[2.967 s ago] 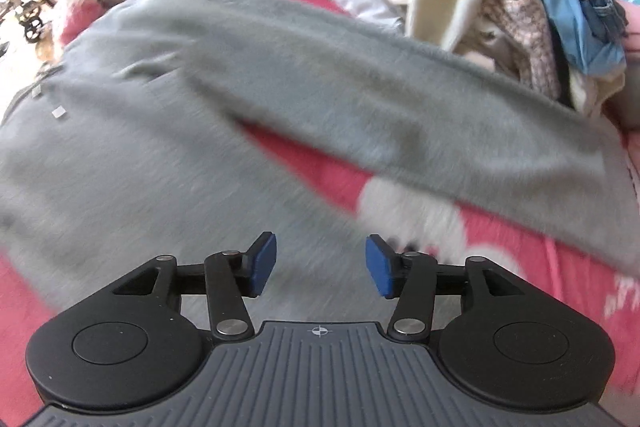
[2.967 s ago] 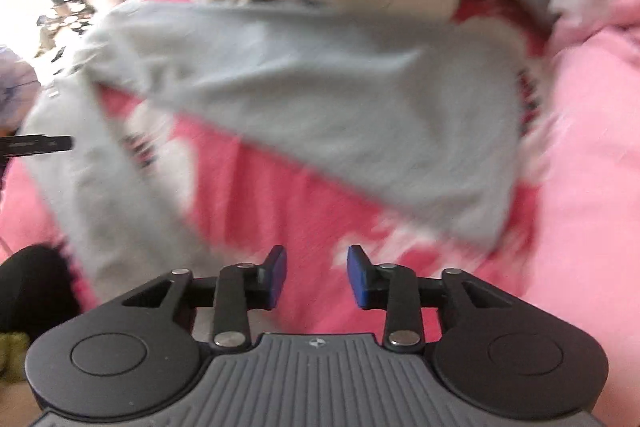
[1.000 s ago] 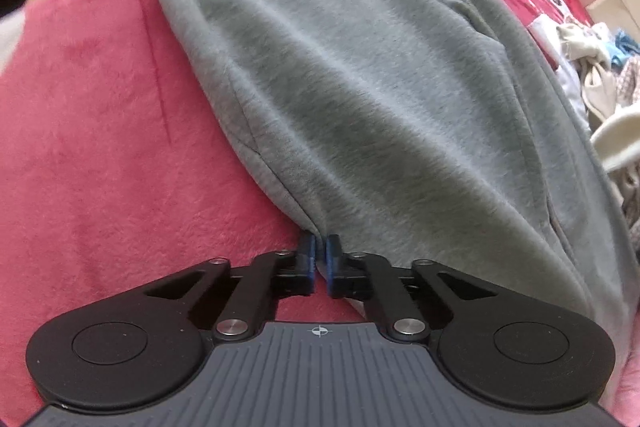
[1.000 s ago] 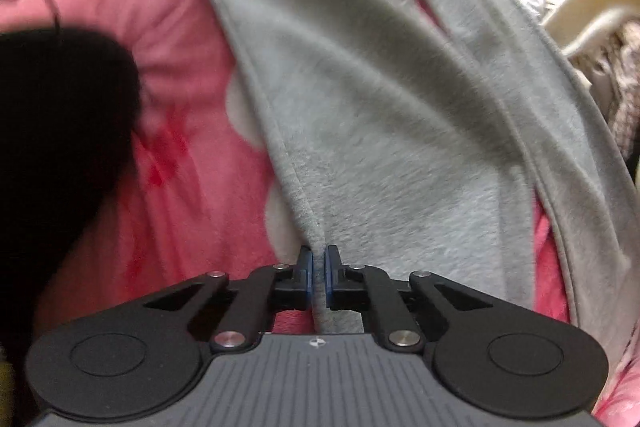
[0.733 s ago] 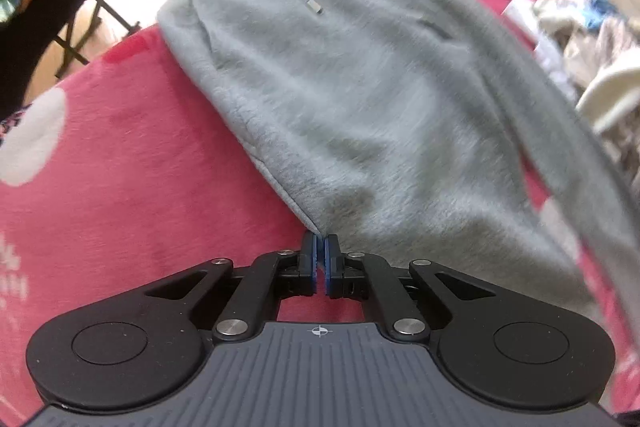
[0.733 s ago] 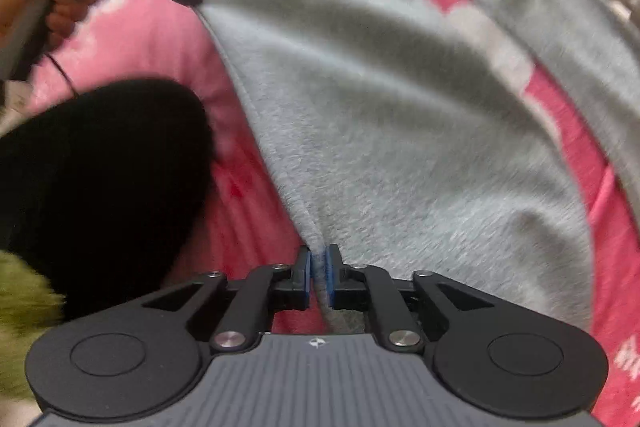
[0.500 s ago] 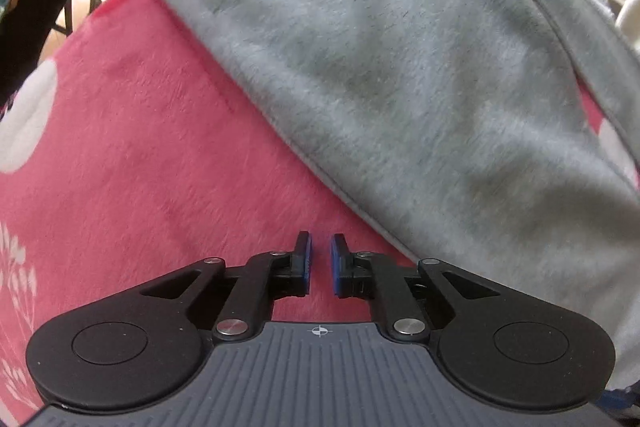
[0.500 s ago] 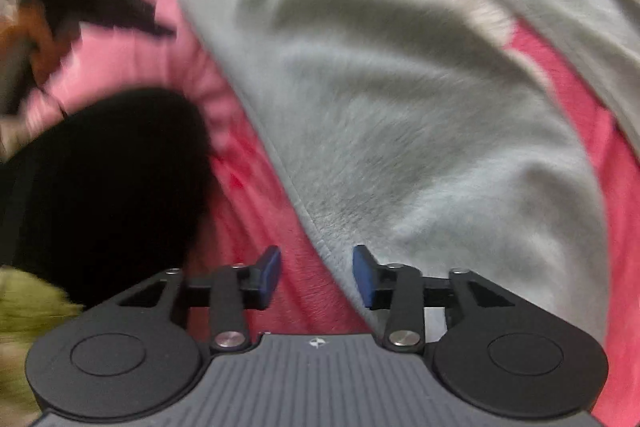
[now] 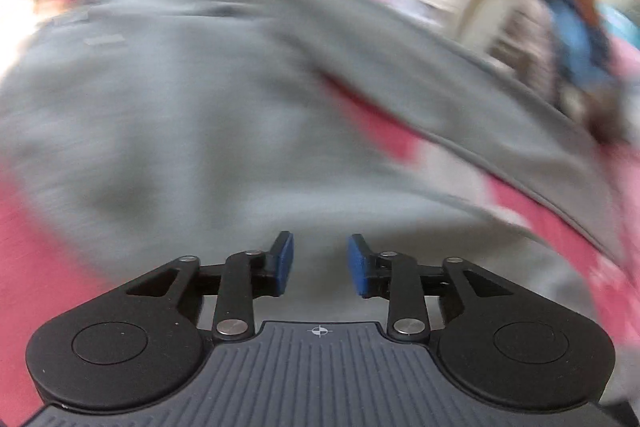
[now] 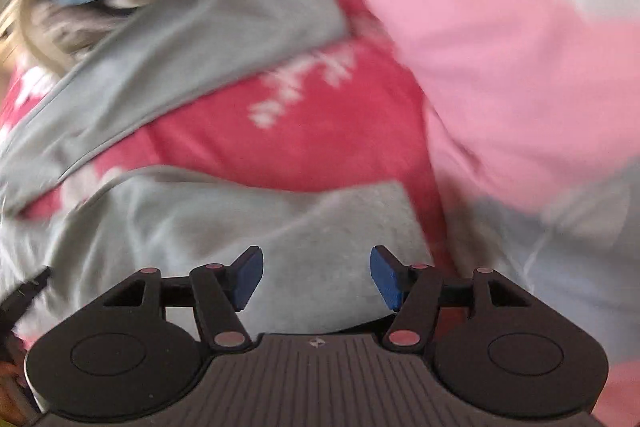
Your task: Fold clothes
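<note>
Left wrist view shows the left gripper above the grey hoodie, its jaws just opened to a narrow gap with nothing between them. The hoodie lies spread on the red blanket of the bed, beside a clothes pile. Above the hoodie's hem, the right gripper has just opened wider, empty too.

I see a bed under a red blanket with white patterns. A grey hoodie lies spread flat on it, a heap of mixed clothes beyond, a pink quilt alongside.
</note>
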